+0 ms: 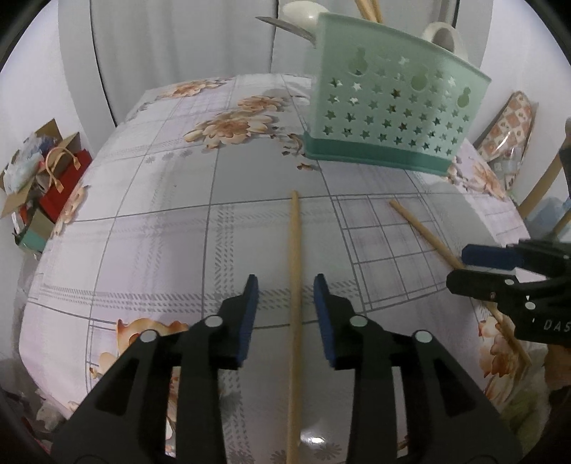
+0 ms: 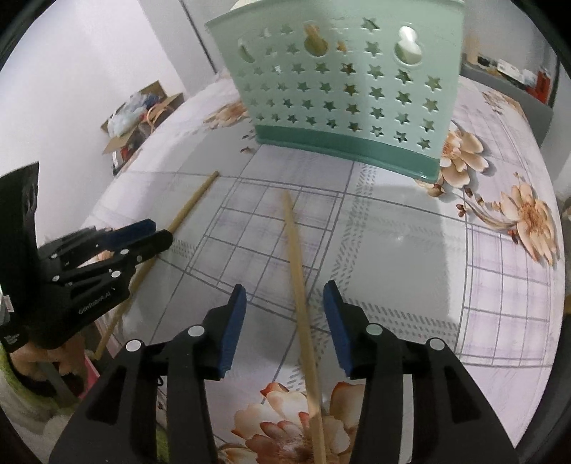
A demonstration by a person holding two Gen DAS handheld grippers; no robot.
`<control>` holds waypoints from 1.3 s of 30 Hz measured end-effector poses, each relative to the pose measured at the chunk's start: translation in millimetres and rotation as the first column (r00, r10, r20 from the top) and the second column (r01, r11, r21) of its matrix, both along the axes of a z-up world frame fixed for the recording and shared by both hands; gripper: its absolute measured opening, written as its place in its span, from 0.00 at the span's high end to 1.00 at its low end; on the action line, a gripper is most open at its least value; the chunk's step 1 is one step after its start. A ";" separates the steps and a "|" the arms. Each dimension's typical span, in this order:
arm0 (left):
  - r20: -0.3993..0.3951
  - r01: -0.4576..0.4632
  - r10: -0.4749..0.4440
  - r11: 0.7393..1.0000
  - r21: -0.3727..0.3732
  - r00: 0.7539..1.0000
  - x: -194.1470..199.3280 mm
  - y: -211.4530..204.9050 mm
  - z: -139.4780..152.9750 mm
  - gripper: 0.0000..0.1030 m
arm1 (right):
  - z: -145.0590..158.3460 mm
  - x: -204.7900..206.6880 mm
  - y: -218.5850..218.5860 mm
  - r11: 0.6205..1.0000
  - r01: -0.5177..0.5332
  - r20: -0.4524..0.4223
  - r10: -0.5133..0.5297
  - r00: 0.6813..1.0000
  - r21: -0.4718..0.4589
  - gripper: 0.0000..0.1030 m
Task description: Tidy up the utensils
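both grippers' blue fingers (image 1: 249, 314) are standing parted, each straddling without touching a pale, slender wooden chopstick (image 1: 294, 285) lying on the flowered tablecloth (image 1: 160, 221).

The left tongs (image 1: 285, 285) stand open over the bench (image 1: 160, 221), one wooden chopstick (image 1: 294, 271) lying between the blue pads without touching them. A second chopstick (image 1: 424, 232) lies to the right, running under the right tongs (image 1: 460, 266). Beyond stands a mint-green star-pierced utensil holder (image 1: 389, 107) with chopsticks (image 1: 369, 9), a white spoon (image 1: 298, 14) and a knife blade (image 1: 289, 26) rising from it.
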State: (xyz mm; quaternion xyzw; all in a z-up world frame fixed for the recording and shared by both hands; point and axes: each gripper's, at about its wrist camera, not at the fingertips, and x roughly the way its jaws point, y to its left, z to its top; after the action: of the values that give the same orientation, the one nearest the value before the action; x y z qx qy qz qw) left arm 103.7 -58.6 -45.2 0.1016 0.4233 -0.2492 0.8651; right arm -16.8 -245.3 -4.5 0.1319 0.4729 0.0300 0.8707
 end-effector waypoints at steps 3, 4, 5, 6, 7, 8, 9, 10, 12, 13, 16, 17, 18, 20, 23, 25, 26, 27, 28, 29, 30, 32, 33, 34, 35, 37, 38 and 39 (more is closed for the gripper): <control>-0.025 -0.013 0.012 0.999 -0.042 1.000 8.4 4.2 0.0 0.59 | -0.2 -0.3 -0.2 1.000 0.011 0.004 -0.011 1.000 0.009 0.56; -0.030 -0.019 0.018 0.999 -0.048 0.999 10.6 5.3 0.0 0.55 | -0.3 -0.7 -0.4 1.000 0.012 0.006 -0.012 1.000 0.010 0.56; -0.034 -0.025 0.023 0.998 -0.054 0.999 12.6 6.0 0.0 0.52 | -0.6 -0.8 -0.6 1.000 0.013 0.009 -0.013 1.000 0.013 0.56; -0.040 -0.034 0.031 0.998 -0.062 0.999 15.3 7.4 -0.2 0.49 | -0.7 -1.7 -1.1 1.000 0.015 0.012 -0.015 1.000 0.018 0.55; -0.042 -0.040 0.037 0.997 -0.068 0.998 16.9 8.3 -0.4 0.46 | -0.9 -2.1 -1.7 1.000 0.016 0.015 -0.017 1.000 0.023 0.55; -0.044 -0.046 0.043 0.996 -0.072 0.998 17.7 9.1 -1.0 0.44 | -0.9 -2.4 -2.2 0.999 0.018 0.016 -0.019 1.000 0.031 0.54; -0.044 -0.054 0.051 0.996 -0.076 0.998 18.5 10.4 -1.3 0.41 | -0.8 -3.1 -2.6 0.999 0.021 0.015 -0.021 1.000 0.037 0.54; -0.044 -0.060 0.057 0.995 -0.080 0.997 19.1 11.0 -1.7 0.35 | -0.8 -3.3 -3.0 0.999 0.023 0.013 -0.023 1.000 0.042 0.54; -0.047 -0.074 0.070 0.992 -0.099 0.996 20.3 13.9 -2.5 0.24 | -0.5 -3.7 -4.1 0.998 0.025 0.011 -0.025 1.000 0.052 0.54; -0.052 -0.087 0.081 0.989 -0.118 0.995 21.2 15.8 -3.3 0.18 | -0.5 -4.0 -4.4 0.998 0.026 0.011 -0.026 1.000 0.056 0.54; -0.064 -0.108 0.098 0.980 -0.165 0.993 23.6 20.9 -3.7 0.08 | -0.4 -5.0 -6.6 0.997 0.030 0.012 -0.031 0.999 0.065 0.54; -0.066 -0.116 0.106 0.977 -0.178 0.992 24.2 22.2 -3.9 0.08 | -0.4 -5.4 -7.5 0.997 0.033 0.013 -0.034 0.999 0.069 0.54; -0.065 -0.123 0.112 0.975 -0.187 0.992 24.3 22.8 -4.1 0.08 | -0.3 -5.9 -8.5 0.997 0.034 0.014 -0.035 0.999 0.075 0.54; -0.065 -0.125 0.114 0.974 -0.187 0.991 25.0 21.7 -4.3 0.08 | -0.3 -7.5 -10.5 0.995 0.037 0.016 -0.038 0.999 0.088 0.54; -0.072 -0.131 0.119 0.973 -0.191 0.990 26.3 22.7 -4.5 0.08 | -0.7 -7.9 -13.3 0.993 0.037 0.019 -0.039 0.999 0.109 0.53; -0.088 -0.158 0.143 0.967 -0.198 0.986 27.2 24.4 -4.2 0.08 | -0.8 -7.8 -14.6 0.993 0.038 0.020 -0.040 0.999 0.114 0.53; -0.094 -0.169 0.153 0.965 -0.200 0.984 27.2 25.3 -4.3 0.08 | -0.8 -7.8 -15.1 0.993 0.039 0.023 -0.042 0.999 0.114 0.53; -0.097 -0.174 0.157 0.964 -0.201 0.983 27.1 25.7 -4.5 0.08 | -0.7 -7.9 -15.5 0.992 0.041 0.025 -0.044 0.999 0.116 0.53; -0.097 -0.173 0.156 0.964 -0.201 0.983 26.7 25.8 -4.5 0.08 | -0.7 -8.0 -15.4 0.992 0.043 0.026 -0.047 0.999 0.117 0.53; -0.095 -0.170 0.154 0.965 -0.199 0.984 26.6 25.8 -4.4 0.08 | -0.4 -7.4 -15.3 0.992 0.045 0.027 -0.048 0.998 0.116 0.53; -0.094 -0.170 0.154 0.966 -0.197 0.984 26.2 25.9 -4.4 0.08 | -0.4 -7.5 -15.4 0.993 0.045 0.028 -0.048 0.998 0.112 0.53; -0.090 -0.163 0.148 0.968 -0.189 0.985 25.3 26.0 -4.8 0.08 | 0.5 -4.6 -13.6 0.994 0.045 0.025 -0.047 0.999 0.097 0.53; -0.085 -0.157 0.144 0.970 -0.184 0.986 24.6 25.6 -5.1 0.08 | 1.1 -2.2 -12.0 0.996 0.045 0.023 -0.047 0.999 0.080 0.53; -0.078 -0.148 0.136 0.974 -0.172 0.988 23.5 24.8 -5.5 0.08 | 1.4 0.3 -10.7 0.997 0.045 0.024 -0.046 0.999 0.067 0.53; -0.073 -0.140 0.130 0.977 -0.162 0.989 23.2 23.7 -5.9 0.08 | 2.1 3.3 -8.7 0.998 0.044 0.026 -0.045 0.999 0.047 0.53; -0.071 -0.137 0.127 0.977 -0.162 0.989 22.6 23.9 -6.2 0.08 | 2.1 10.0 -4.0 0.999 0.039 0.031 -0.040 0.999 0.006 0.59; -0.073 -0.139 0.128 0.975 -0.171 0.989 23.0 24.5 -6.2 0.08 | 2.3 12.6 -1.4 0.999 0.038 0.035 -0.037 0.999 -0.020 0.65; -0.080 -0.142 0.129 0.971 -0.191 0.988 23.2 27.5 -5.9 0.08 | 2.1 15.5 2.5 0.998 0.033 0.040 -0.031 0.999 -0.057 0.71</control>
State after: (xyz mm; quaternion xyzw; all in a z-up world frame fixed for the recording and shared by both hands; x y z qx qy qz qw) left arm 127.0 -31.1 -51.1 -0.0219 0.4315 -0.2332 0.8712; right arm -1.3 -242.9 -2.5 0.1135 0.4545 0.0049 0.8835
